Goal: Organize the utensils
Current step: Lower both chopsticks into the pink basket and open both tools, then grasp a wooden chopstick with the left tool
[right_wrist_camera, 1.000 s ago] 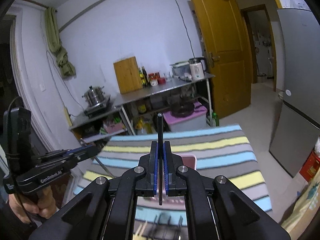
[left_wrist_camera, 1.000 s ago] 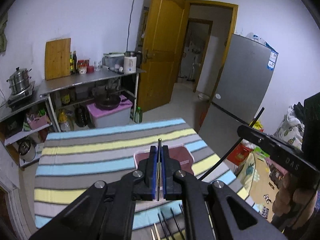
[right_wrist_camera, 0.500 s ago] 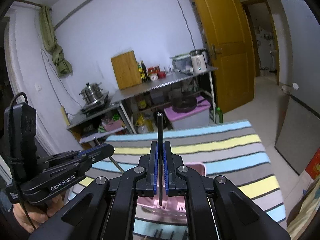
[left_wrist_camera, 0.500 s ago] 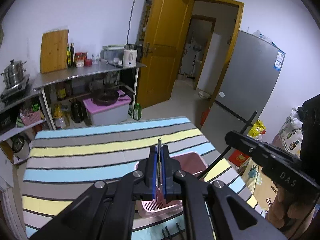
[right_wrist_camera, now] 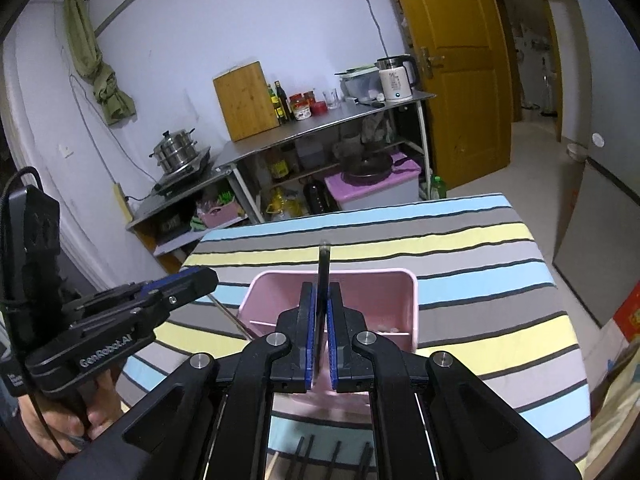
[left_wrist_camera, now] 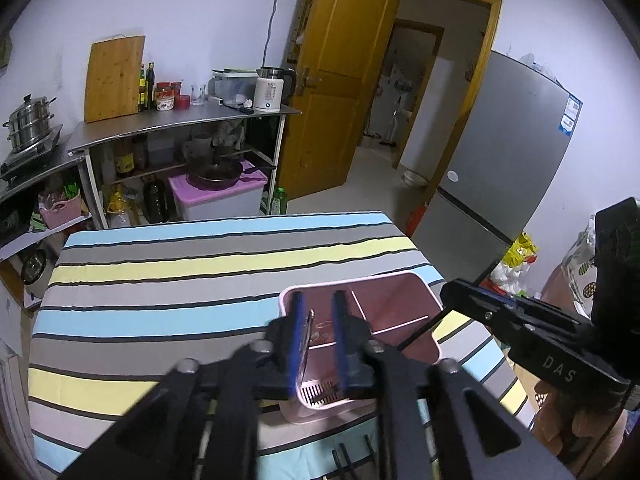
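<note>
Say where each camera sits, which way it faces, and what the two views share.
Left wrist: on the left gripper, over the pink utensil basket, facing the kitchen shelf; open blue fingers, right gripper at its right.
Right wrist: on the right gripper, same heading; fingers clamp a black chopstick, left gripper at its left.
Shared: basket, striped tablecloth, cutting board.

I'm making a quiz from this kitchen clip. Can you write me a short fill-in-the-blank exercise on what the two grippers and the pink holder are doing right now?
1. The left gripper has its jaws ____.
2. The right gripper is shut on a ____ utensil.
3. Both grippers hang over the ____ utensil holder.
4. The holder stands on a ____ tablecloth.

Missing words: open; black; pink; striped
</note>
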### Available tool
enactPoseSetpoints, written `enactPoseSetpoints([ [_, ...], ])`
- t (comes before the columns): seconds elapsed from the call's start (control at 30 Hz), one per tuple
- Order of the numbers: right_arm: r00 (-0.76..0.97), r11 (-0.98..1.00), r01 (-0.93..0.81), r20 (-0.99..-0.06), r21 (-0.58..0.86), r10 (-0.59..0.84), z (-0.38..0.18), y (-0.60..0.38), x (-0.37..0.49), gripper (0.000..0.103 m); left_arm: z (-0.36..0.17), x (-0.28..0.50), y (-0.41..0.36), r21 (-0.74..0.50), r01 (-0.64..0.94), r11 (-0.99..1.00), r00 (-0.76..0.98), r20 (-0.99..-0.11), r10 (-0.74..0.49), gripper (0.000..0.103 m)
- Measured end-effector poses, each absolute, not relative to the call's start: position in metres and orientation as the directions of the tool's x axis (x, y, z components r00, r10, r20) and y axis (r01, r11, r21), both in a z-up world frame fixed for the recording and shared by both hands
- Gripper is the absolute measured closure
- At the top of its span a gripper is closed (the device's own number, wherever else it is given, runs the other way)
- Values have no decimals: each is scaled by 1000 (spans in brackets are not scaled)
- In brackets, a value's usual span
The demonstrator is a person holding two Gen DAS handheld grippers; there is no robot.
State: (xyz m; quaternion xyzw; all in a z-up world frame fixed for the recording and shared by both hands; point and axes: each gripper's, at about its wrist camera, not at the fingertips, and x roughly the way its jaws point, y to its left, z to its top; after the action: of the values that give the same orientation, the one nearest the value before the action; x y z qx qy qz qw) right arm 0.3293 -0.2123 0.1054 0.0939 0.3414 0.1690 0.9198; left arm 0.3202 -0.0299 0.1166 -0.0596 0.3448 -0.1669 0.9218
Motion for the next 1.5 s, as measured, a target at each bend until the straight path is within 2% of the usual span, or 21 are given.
enactPoseSetpoints([
  [0.13, 720, 926, -247, -585, 285, 372, 111, -215, 321, 88, 121, 312, -27, -218, 264, 940, 715, -609, -342, 76],
  [0.3, 731, 928, -242, -576, 282, 366, 120, -220, 304, 84, 128, 299, -19, -221, 258, 941, 728, -596, -340, 74],
  [0.43, 746, 926, -247, -553, 285, 370, 130, -228, 283, 74, 132, 275, -14, -220, 258, 941, 742, -579, -339, 71],
  [0.77, 791, 940, -232, -513, 252, 333, 138, -246, 204, 74, 127, 199, -5, -210, 250, 945, 776, -540, -325, 71],
  [1.0, 799, 951, -213, -520, 226, 302, 116, -249, 147, 74, 112, 140, -3, -224, 259, 939, 793, -506, -339, 71],
  [1.5, 798, 960, -193, -537, 201, 273, 64, -239, 68, 74, 67, 69, -4, -193, 230, 954, 808, -509, -298, 71],
])
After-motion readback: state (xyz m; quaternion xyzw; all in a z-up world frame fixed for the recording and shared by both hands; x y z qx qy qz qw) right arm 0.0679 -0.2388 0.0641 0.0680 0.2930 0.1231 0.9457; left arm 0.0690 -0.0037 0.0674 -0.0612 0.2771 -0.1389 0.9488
